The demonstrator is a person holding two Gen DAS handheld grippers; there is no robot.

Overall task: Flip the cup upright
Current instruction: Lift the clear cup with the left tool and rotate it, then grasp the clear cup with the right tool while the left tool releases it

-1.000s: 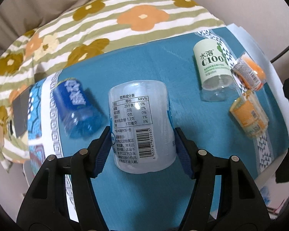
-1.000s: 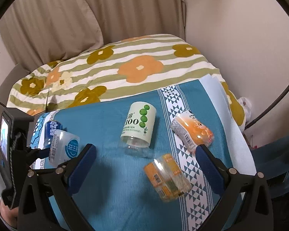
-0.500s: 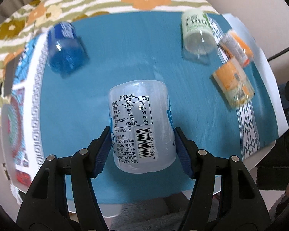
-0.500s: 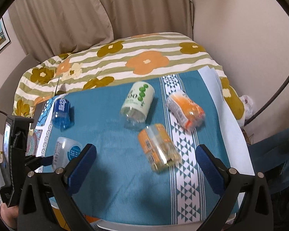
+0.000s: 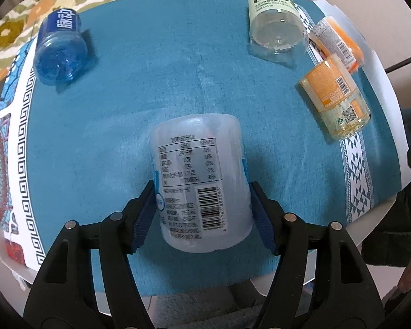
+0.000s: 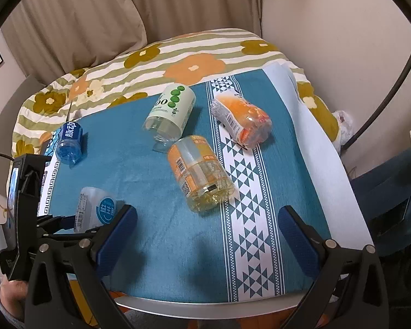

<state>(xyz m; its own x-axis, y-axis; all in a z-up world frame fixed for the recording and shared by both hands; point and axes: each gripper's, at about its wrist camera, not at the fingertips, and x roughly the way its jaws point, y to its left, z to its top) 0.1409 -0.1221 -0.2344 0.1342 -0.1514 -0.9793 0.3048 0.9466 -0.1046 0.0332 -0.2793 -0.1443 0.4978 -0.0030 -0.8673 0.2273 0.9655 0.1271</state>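
My left gripper (image 5: 201,213) is shut on a clear cup with a white nutrition label (image 5: 201,181), its blue pads pressing both sides. The cup points away from me and hangs above the teal cloth (image 5: 150,87). In the right wrist view the same cup (image 6: 96,209) shows at the lower left, held in the left gripper over the cloth's front left part. My right gripper (image 6: 207,233) is open and empty above the cloth's front edge.
Other cups lie on their sides: a blue one (image 5: 60,49) at the far left, a green-dotted one (image 5: 275,24), an orange-labelled one (image 5: 337,98) and an orange-and-white one (image 5: 337,44) at the right. A floral striped blanket (image 6: 191,60) lies behind. The table's front edge (image 6: 205,307) is close.
The left gripper has tilted downward and moved back with the cup, so the cloth fills its view. The right gripper has risen and pulled back a little.
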